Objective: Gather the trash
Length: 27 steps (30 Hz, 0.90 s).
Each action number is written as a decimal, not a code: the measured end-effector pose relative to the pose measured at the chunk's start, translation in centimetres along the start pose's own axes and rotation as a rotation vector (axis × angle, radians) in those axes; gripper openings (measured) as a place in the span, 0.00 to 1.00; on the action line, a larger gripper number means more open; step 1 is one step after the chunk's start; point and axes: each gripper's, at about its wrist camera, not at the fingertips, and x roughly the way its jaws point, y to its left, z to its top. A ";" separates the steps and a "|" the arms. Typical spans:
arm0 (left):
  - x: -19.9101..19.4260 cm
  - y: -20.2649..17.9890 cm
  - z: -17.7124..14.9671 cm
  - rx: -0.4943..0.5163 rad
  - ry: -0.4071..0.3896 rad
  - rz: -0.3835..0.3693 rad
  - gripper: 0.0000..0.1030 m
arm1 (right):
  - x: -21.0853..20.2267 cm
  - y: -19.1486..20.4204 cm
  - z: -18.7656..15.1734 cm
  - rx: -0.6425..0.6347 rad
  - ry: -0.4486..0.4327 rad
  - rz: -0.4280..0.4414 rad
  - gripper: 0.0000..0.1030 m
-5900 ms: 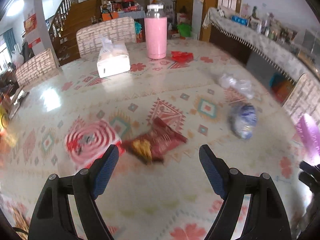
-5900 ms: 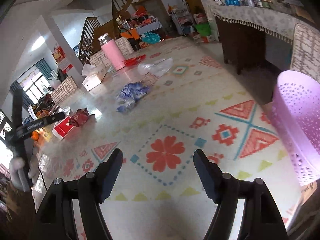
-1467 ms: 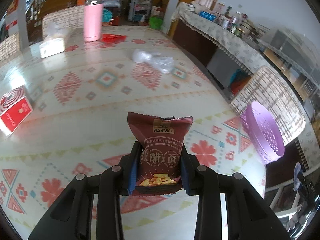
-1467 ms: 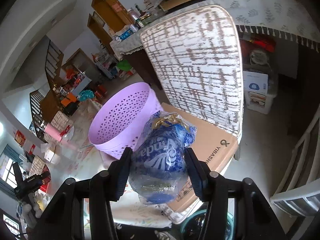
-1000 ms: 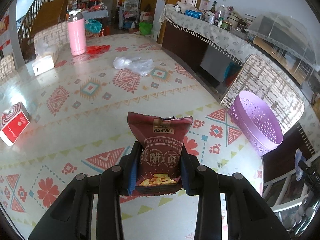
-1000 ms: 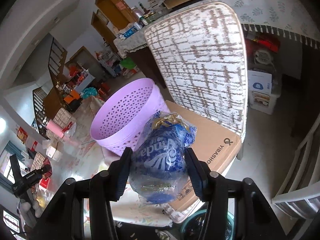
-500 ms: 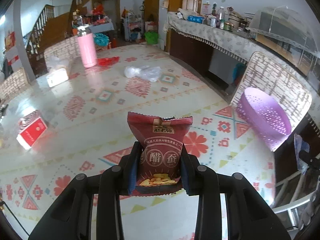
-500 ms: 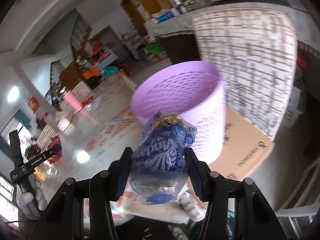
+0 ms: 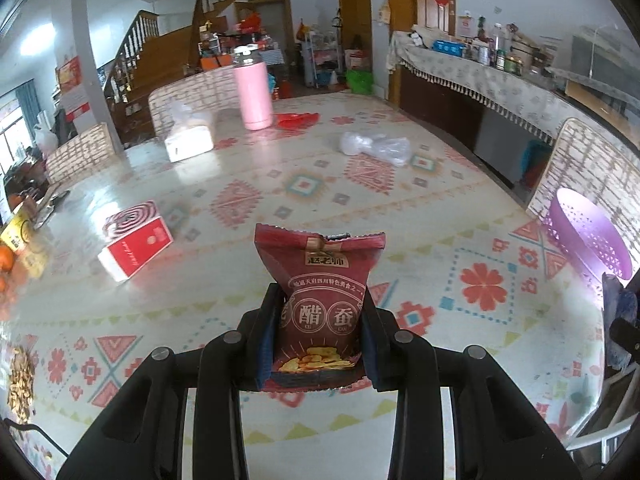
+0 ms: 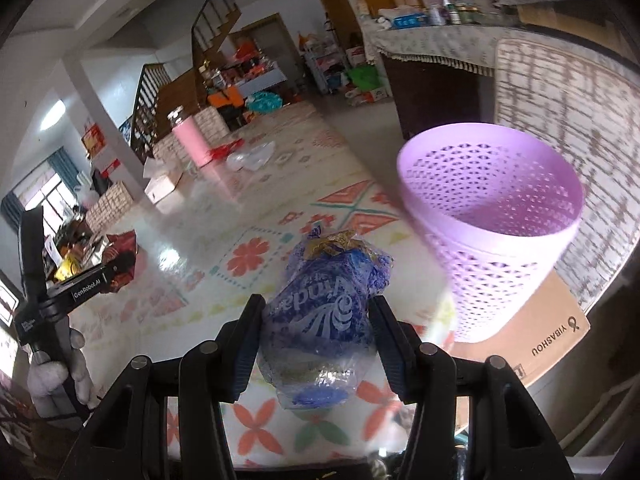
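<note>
My left gripper [image 9: 320,320] is shut on a dark red snack bag [image 9: 320,280] that stands upright between its pads above the patterned table [image 9: 240,280]. A crumpled blue and clear plastic wrapper [image 10: 324,316] is pinched in my right gripper [image 10: 320,328], which is shut on it. The purple perforated basket [image 10: 492,208] stands just right of that wrapper on a cardboard-covered chair seat [image 10: 552,332]; it also shows at the right edge as the basket [image 9: 584,236]. A clear plastic bag [image 9: 376,146] and red scrap [image 9: 296,119] lie far back. The left gripper [image 10: 116,268] appears at the left.
A red box [image 9: 134,240], a white tissue box [image 9: 188,140] and a pink flask [image 9: 253,88] stand on the table. Woven chairs [image 9: 592,168] ring it. A cloth-covered sideboard [image 9: 480,80] runs along the right wall. A gloved hand [image 10: 56,372] holds the left tool.
The right gripper swung left toward the table, so the basket now sits to the right of the wrapper. The left view tilted up, showing more of the far table. Both grips are unchanged.
</note>
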 end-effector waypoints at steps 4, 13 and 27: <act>-0.1 0.7 0.0 -0.010 -0.003 -0.006 0.33 | 0.4 1.5 0.4 -0.031 -0.009 -0.024 0.57; 0.1 0.7 -0.2 -0.009 -0.002 -0.043 0.33 | 0.5 2.4 1.1 -0.065 -0.031 -0.059 0.55; 0.9 -0.3 -1.0 -0.010 0.032 -0.085 0.33 | 1.7 -0.5 -2.0 -0.064 0.022 -0.105 0.77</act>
